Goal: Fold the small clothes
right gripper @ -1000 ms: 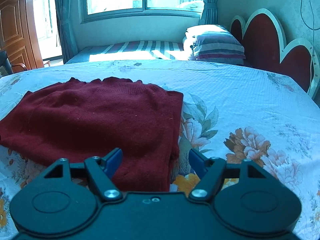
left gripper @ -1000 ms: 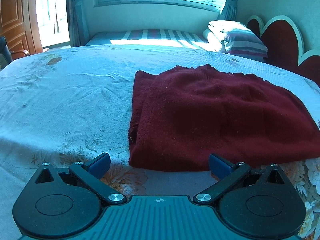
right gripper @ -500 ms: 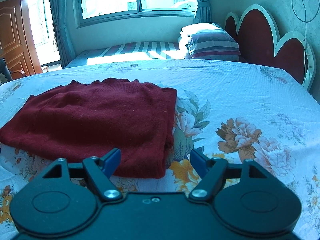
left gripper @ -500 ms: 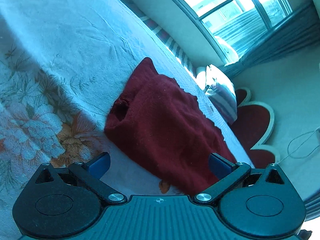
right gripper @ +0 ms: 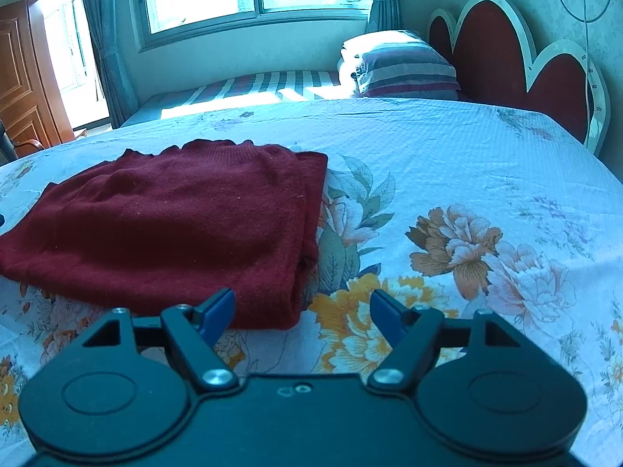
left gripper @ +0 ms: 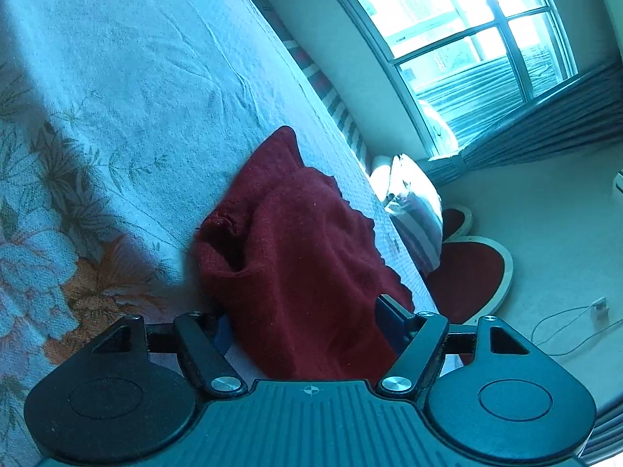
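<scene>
Left wrist view: I am looking along a rolled left gripper (left gripper: 301,330), so the bed (left gripper: 128,78) is running tilted across the picture. The dark red sweater (left gripper: 296,257) is lying folded on the flowered sheet, its near edge sitting between the two fingers. The jaws are closing as I write; the cloth is between them, the right pad is against the fabric, the left pad is partly hidden behind the sweater's edge. I cannot yet call it a firm pinch. The pillow (left gripper: 416,210) is beyond the sweater, toward the headboard (left gripper: 471,272).

Right wrist view: the right gripper (right gripper: 301,311) is hovering level, jaws standing wide and empty. The sweater (right gripper: 175,225) is lying ahead and to the left of it, its near right corner just in front of the left finger and not between the pads. The headboard (right gripper: 502,50) is well beyond the sweater, to the right.

Step in hand, as I am judging it: taking hold of the sweater's near edge for another fold.

Next move is calling for the left pinch to catch all layers, and for the right gripper to shift leftward onto the near corner before lifting.
</scene>
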`<state>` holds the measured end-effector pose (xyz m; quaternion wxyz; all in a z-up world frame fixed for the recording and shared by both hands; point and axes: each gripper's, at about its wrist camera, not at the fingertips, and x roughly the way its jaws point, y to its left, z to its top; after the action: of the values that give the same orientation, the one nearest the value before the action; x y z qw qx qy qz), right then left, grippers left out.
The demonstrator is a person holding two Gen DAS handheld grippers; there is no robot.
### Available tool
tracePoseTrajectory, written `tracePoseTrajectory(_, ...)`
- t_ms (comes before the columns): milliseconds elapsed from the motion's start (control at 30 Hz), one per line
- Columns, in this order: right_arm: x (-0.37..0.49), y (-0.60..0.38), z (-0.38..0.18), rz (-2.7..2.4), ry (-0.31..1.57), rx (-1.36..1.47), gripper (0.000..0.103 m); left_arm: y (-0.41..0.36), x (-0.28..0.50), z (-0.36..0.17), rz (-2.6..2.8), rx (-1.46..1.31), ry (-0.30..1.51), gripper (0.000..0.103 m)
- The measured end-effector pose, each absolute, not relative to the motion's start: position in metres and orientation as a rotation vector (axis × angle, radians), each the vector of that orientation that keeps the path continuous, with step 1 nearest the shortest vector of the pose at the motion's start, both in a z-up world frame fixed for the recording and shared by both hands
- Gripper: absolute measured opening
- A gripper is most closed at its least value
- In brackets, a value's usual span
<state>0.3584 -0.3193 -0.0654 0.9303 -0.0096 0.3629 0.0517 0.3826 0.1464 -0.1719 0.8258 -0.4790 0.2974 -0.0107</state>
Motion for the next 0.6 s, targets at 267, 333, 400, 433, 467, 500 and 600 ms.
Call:
tracePoseTrajectory(267, 0.367, -0.323, -0.066, 0.103, 0.744, -0.020, 0.075, 0.159, 0.380, -0.190, 0.039, -1.060, 0.653, 0.014)
tracePoseTrajectory(333, 0.368, -0.323, -0.066, 0.104, 0.740, -0.019, 0.075, 0.160, 0.382, -0.189, 0.032, -1.049, 0.658, 0.016)
tracePoseTrajectory(400, 0.369, -0.324, -0.065, 0.101, 0.735, -0.019, 0.075, 0.161, 0.386, -0.189, 0.025, -1.063, 0.651, 0.022)
tracePoseTrajectory(433, 0.369, -0.325, -0.065, 0.098, 0.734, -0.017, 0.075, 0.160, 0.388, -0.189, 0.024, -1.071, 0.652, 0.022)
tracePoseTrajectory(467, 0.369, -0.326, -0.066, 0.093, 0.737, -0.013, 0.075, 0.159, 0.389, -0.188, 0.028, -1.059, 0.646, 0.021)
tracePoseTrajectory(500, 0.369, -0.328, -0.066, 0.090, 0.741, -0.006, 0.075, 0.158, 0.389, -0.184, 0.040, -1.034, 0.641, 0.009)
tracePoseTrajectory(600, 0.367, -0.333, -0.067, 0.083, 0.744, 0.001, 0.075, 0.147, 0.392, -0.157, 0.022, -0.906, 0.597, 0.009)
